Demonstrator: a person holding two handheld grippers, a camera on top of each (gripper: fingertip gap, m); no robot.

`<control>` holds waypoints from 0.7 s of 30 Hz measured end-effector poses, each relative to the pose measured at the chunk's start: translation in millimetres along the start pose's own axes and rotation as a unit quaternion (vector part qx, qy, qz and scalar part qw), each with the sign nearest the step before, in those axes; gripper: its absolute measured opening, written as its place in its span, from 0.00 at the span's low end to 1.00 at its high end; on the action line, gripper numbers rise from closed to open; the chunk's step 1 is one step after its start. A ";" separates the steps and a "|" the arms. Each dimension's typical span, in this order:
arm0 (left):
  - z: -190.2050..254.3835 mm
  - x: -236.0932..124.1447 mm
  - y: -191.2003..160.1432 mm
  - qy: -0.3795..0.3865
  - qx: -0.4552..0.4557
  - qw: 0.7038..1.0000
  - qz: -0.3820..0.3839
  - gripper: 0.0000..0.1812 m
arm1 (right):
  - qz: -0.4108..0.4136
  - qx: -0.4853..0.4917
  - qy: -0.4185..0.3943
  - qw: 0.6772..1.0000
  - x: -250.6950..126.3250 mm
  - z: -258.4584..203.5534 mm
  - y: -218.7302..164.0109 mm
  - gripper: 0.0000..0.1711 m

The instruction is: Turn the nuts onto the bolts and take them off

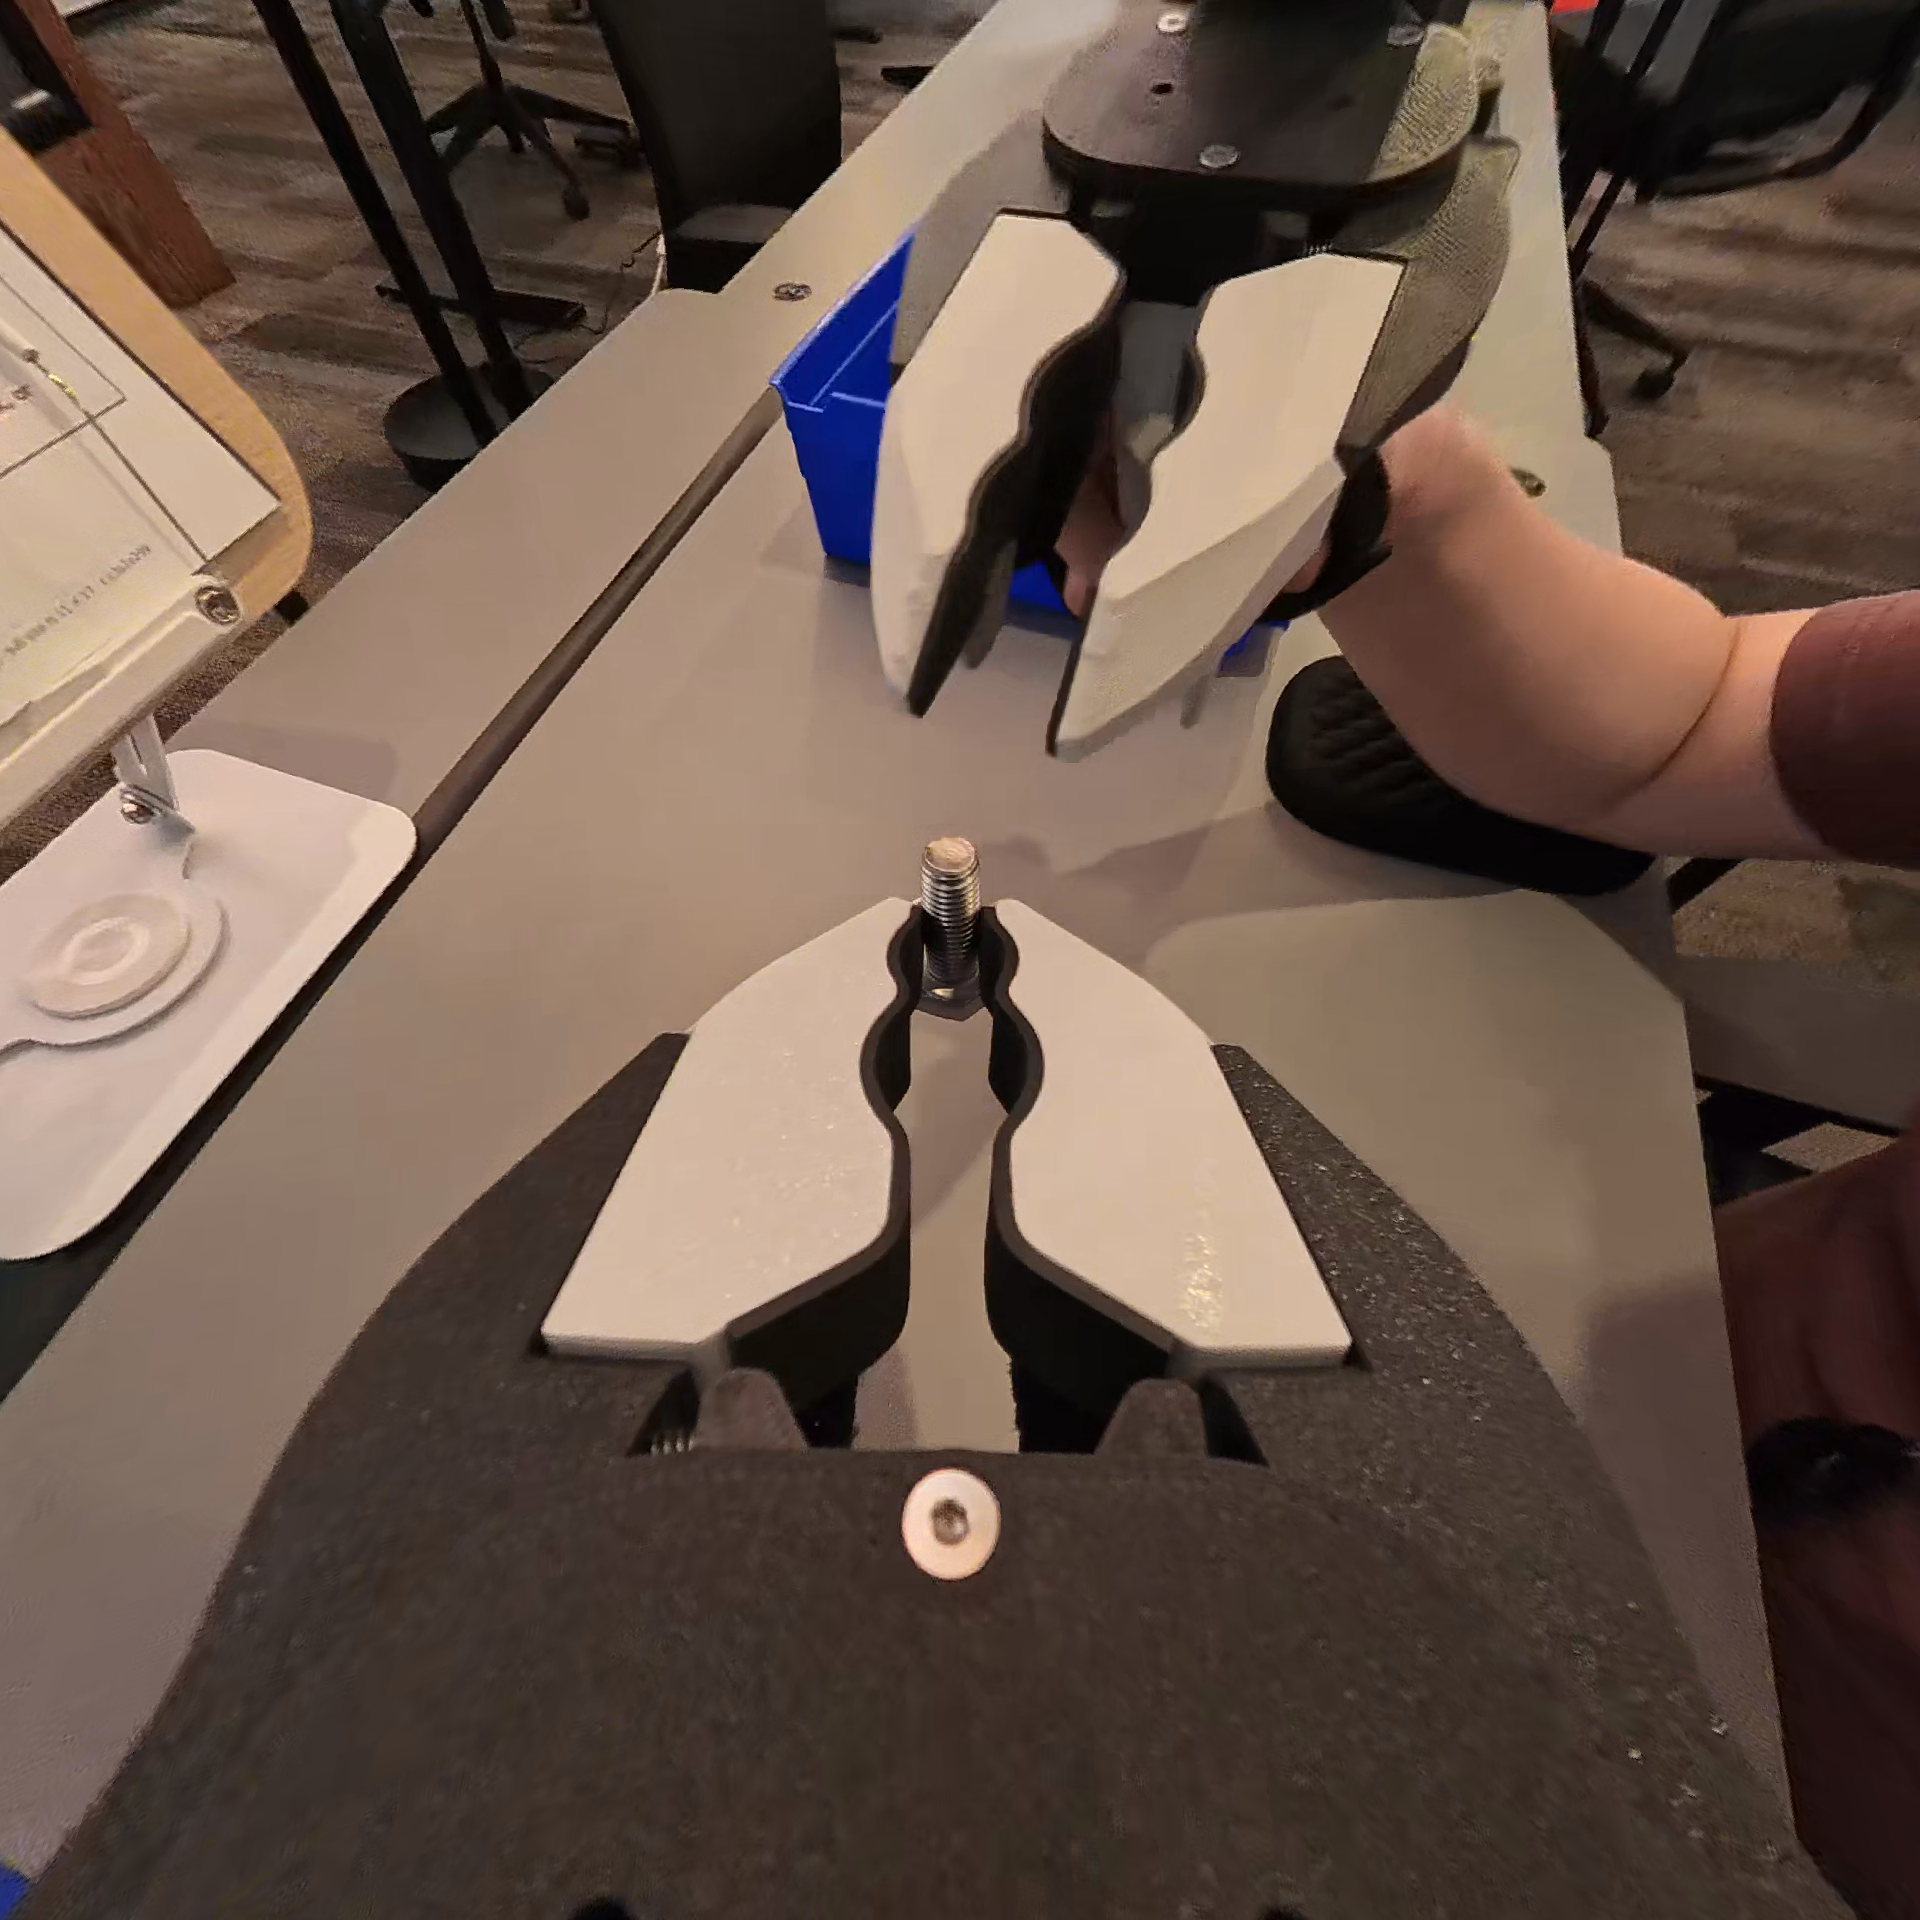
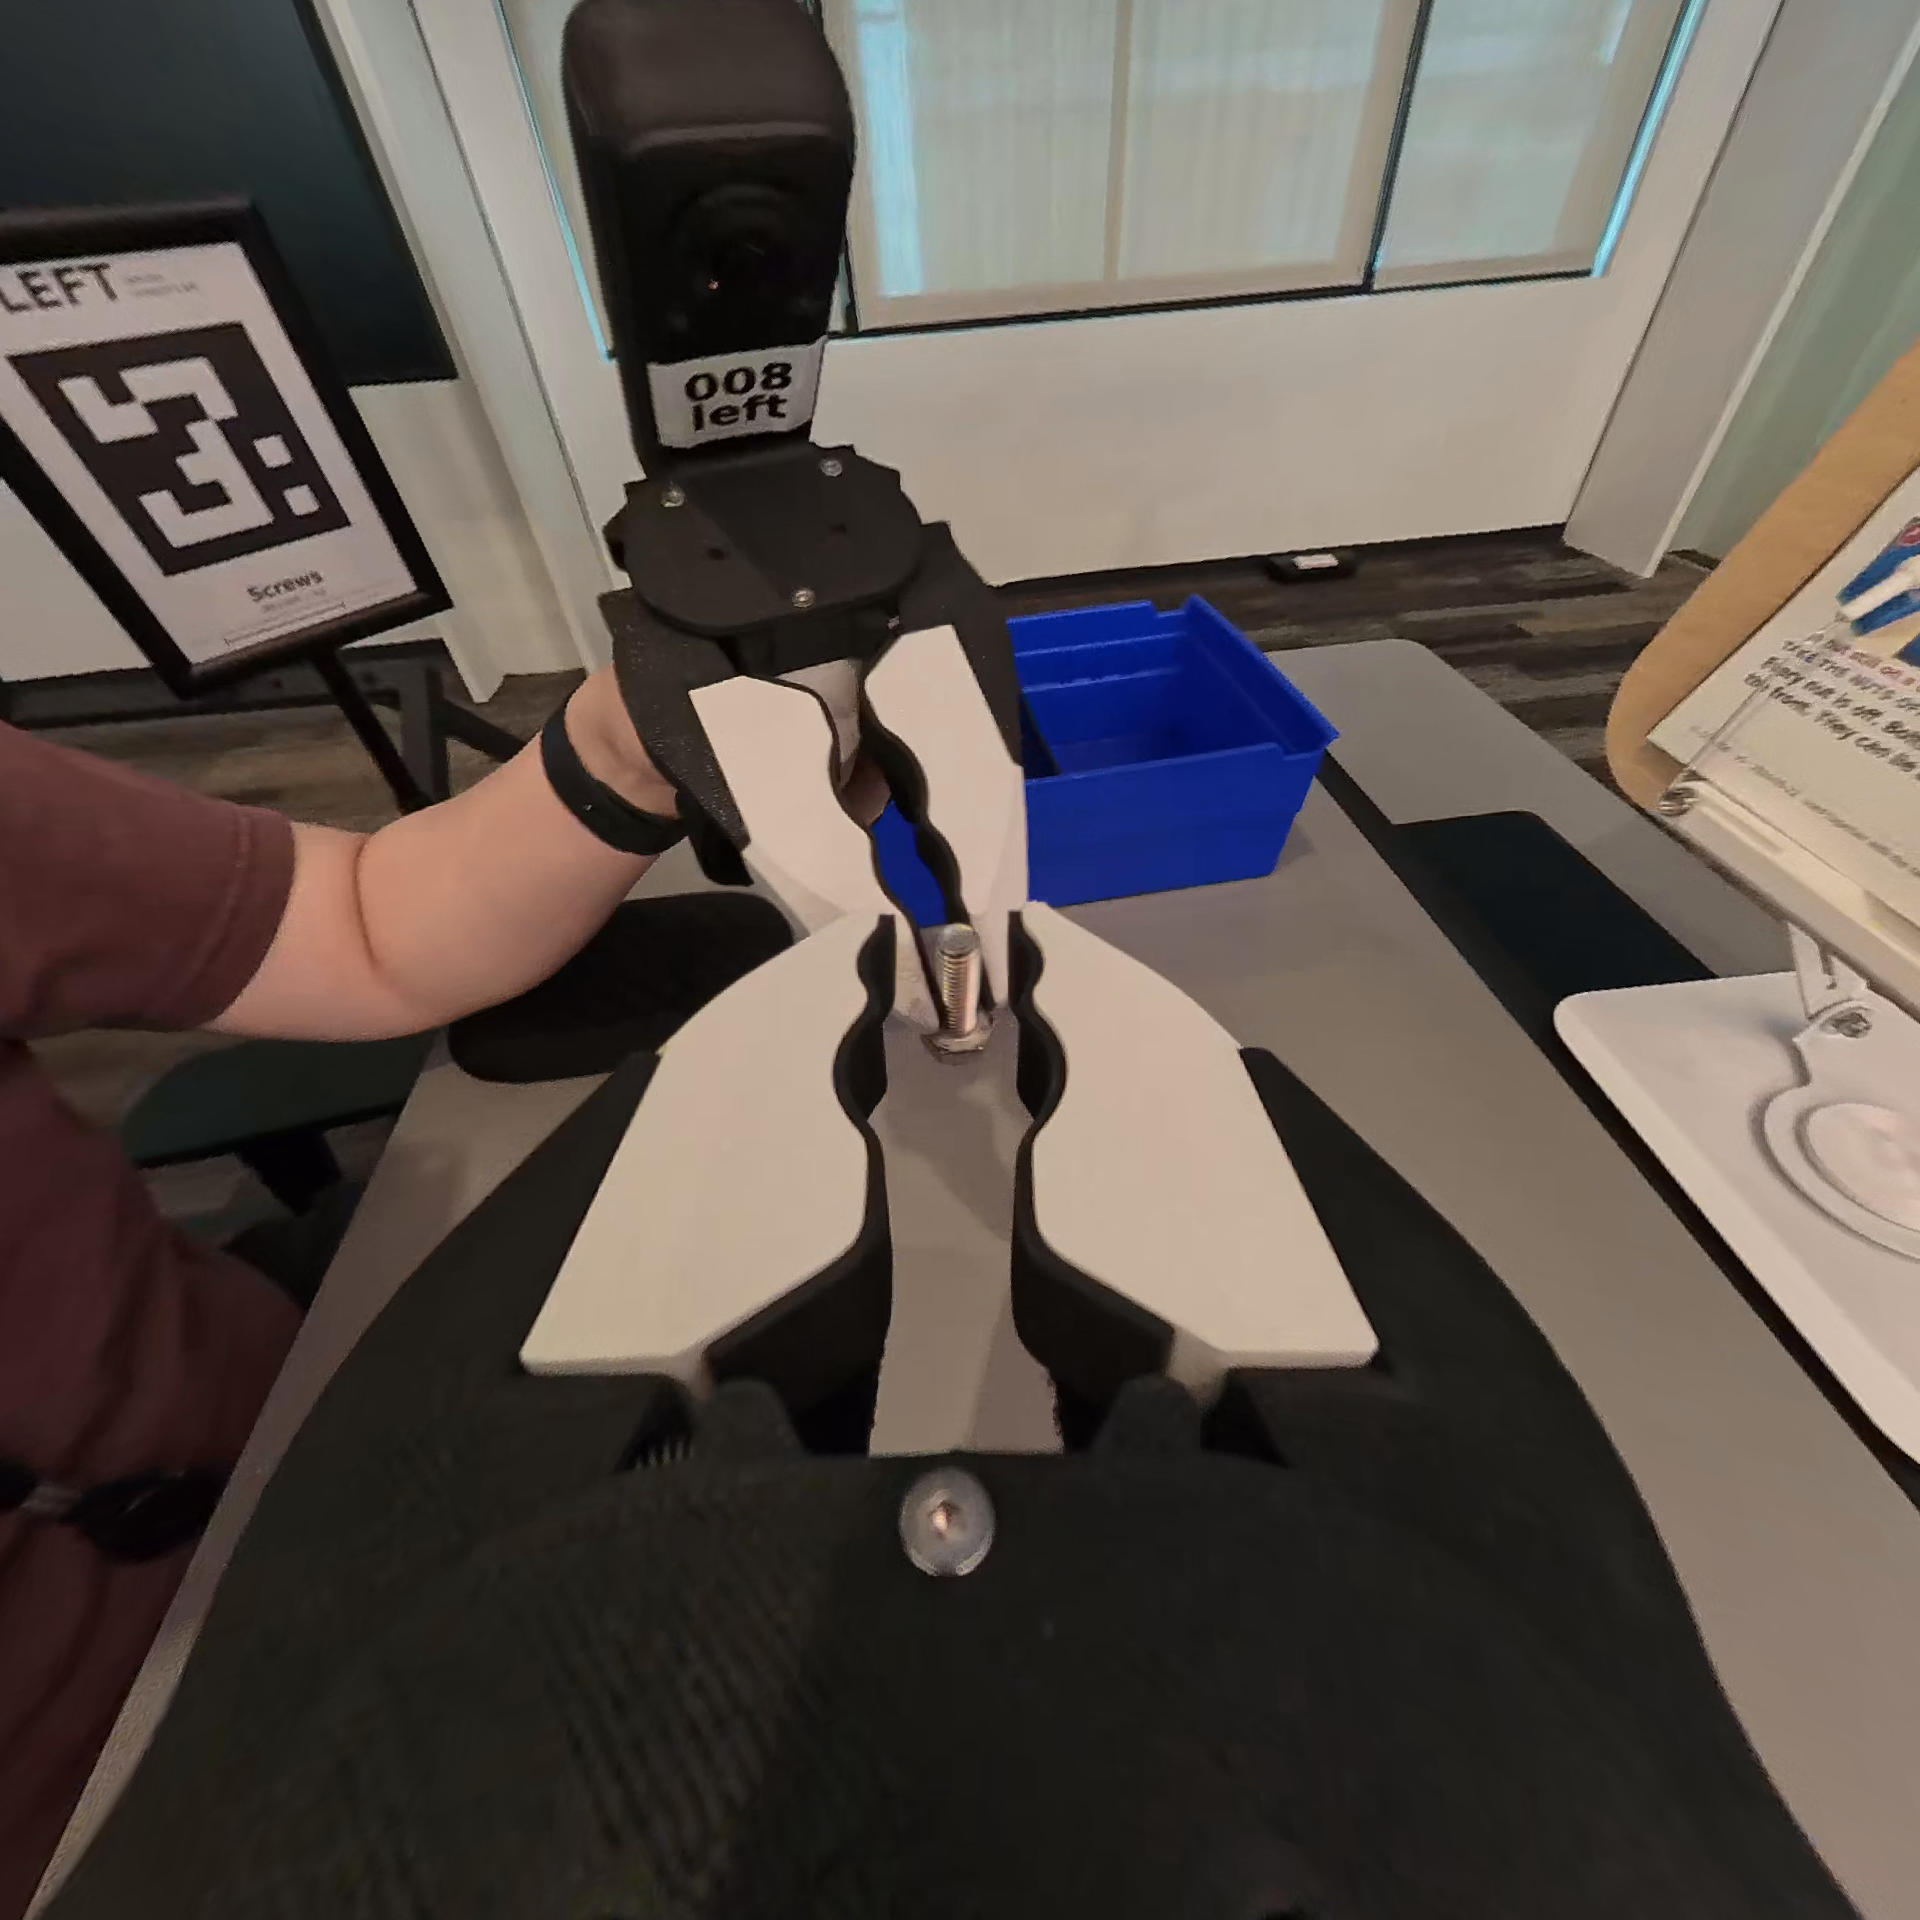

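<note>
On the grey table [image 1: 644, 790], bolt [image 1: 948, 914] stands upright on its head, threads up. Left gripper [image 1: 950, 940] fingers clamped on the shank just above the head. Right gripper [image 1: 987, 717] faces it from the far side, fingers apart, not touching anything. Blue bin [image 2: 1174, 790] sits behind, near the bolt.
</note>
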State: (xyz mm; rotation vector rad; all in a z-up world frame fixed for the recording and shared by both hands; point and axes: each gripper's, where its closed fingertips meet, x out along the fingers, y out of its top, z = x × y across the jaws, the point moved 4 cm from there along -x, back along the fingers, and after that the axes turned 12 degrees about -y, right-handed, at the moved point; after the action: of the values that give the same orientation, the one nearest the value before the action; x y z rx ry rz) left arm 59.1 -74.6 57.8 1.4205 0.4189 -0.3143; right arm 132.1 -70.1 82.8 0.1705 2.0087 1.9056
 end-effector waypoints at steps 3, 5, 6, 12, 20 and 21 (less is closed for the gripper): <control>0.8 6.7 -0.7 -0.003 0.002 1.000 -0.013 0.05 | -0.020 0.001 0.011 1.000 3.7 -0.3 -6.3 0.12; 1.8 8.9 0.2 -0.013 0.003 1.000 -0.011 0.05 | -0.032 0.003 0.014 0.999 7.1 1.0 -11.4 0.12; 2.7 10.0 0.7 -0.019 0.006 1.000 -0.009 0.05 | -0.039 0.005 0.019 0.999 8.9 1.3 -14.7 0.12; 4.0 12.8 -3.0 -0.050 0.028 0.998 0.003 0.05 | -0.036 0.039 0.078 0.996 9.5 0.8 -20.3 0.06; -3.3 13.8 -11.4 -0.107 -0.004 0.992 0.070 0.28 | -0.005 0.057 0.063 0.996 6.2 10.5 -17.8 0.06; -3.7 18.3 -11.9 -0.102 -0.001 0.992 0.074 0.28 | 0.003 0.058 0.062 0.996 5.5 10.4 -16.1 0.06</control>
State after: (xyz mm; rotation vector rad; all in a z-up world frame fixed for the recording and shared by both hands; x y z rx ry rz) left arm 69.5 -71.8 38.5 1.3925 0.1459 -0.3356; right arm 133.2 -59.8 65.8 0.0914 2.2048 1.8447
